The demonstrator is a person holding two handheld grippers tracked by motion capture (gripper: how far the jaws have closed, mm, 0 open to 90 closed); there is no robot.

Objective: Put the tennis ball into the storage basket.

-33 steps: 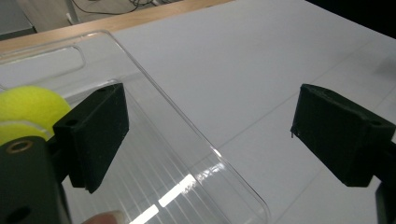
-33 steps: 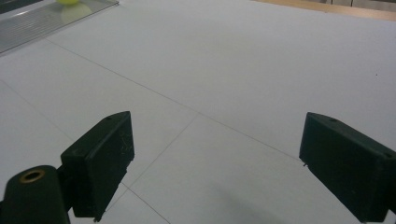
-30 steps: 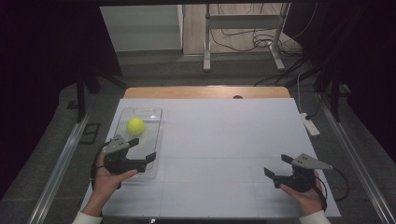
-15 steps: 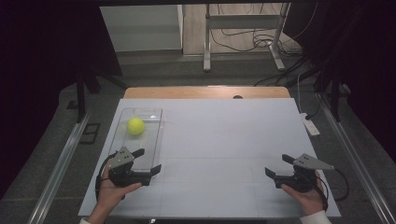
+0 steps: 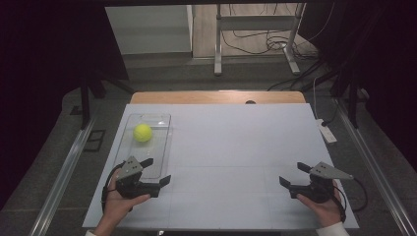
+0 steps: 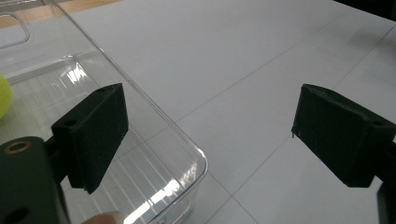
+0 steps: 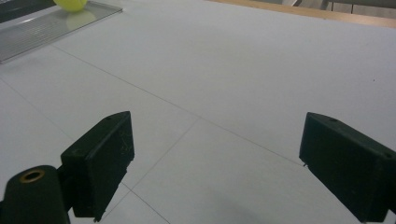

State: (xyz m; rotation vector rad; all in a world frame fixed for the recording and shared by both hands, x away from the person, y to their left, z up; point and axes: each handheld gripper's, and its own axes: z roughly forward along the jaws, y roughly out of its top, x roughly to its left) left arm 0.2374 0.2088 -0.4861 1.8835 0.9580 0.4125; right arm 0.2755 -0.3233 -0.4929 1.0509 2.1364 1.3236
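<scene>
A big white table (image 5: 231, 157) holds a clear plastic tray (image 5: 158, 147) on its left side. One yellow ball (image 5: 142, 132) sits inside the tray, near the far end. The left gripper (image 5: 157, 172) is at the tray's near corner, jaws wide apart and holding nothing. The right gripper (image 5: 291, 173) rests well away, jaws apart and holding nothing.

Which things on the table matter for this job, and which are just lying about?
In the job:
yellow ball
clear tray holding it
left gripper, open at the tray's near corner

Lying about:
white power strip at the right edge
right gripper, open over bare table
</scene>
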